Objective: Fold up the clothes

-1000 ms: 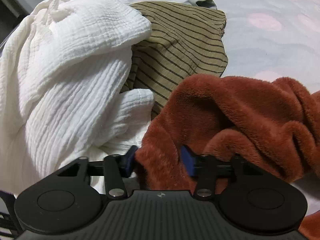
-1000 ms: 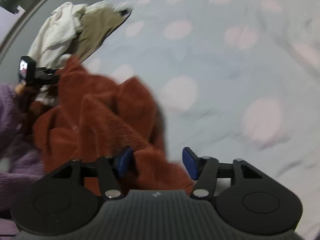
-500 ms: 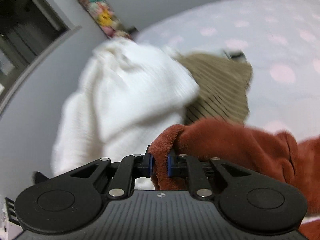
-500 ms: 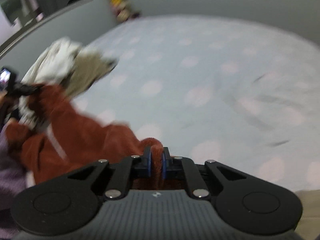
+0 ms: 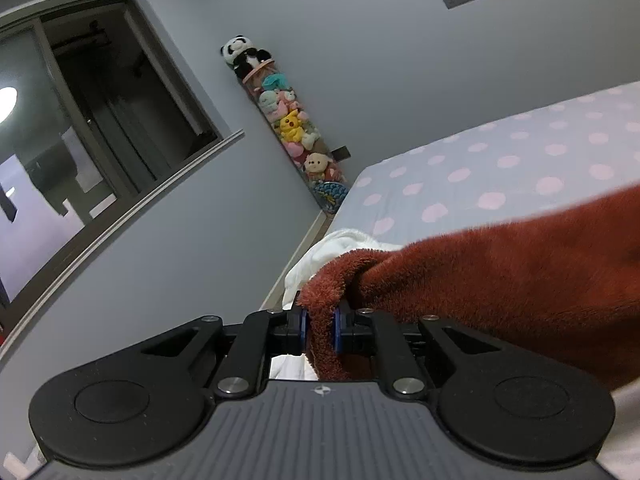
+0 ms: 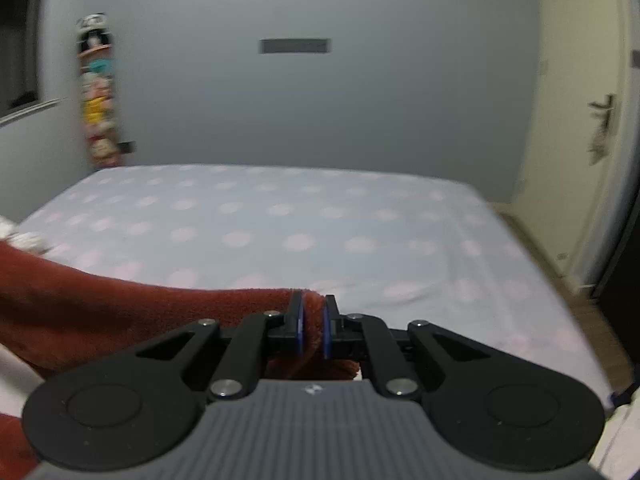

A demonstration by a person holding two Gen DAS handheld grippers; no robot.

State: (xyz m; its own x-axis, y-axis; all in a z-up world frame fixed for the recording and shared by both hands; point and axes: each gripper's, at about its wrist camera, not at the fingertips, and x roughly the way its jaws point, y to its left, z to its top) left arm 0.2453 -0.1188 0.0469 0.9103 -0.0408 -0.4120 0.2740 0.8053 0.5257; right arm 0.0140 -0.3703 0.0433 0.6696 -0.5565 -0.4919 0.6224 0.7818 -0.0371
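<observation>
The left gripper [image 5: 320,330] is clamped on a fold of rust-red fleece [image 5: 500,280] (blue pads nearly meeting); the right gripper [image 6: 312,330] pinches the far end of the same cloth, both held level.

Fuzzy plush garment [image 5: 500,280]; smooth cotton-looking bedsheet [image 6: 320,220], matt plastic hand-held gripper [image 5: 319,330].

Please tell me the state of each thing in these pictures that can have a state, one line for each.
Left tool: shut on the fleece.
Right tool: shut on the fleece.
Fleece: lifted, held at two edges, spanning between the tools.
White cloth: crumpled on the bed, not folded.
Bed: sheet flat, mostly bare.
Door: seems closed.
</observation>
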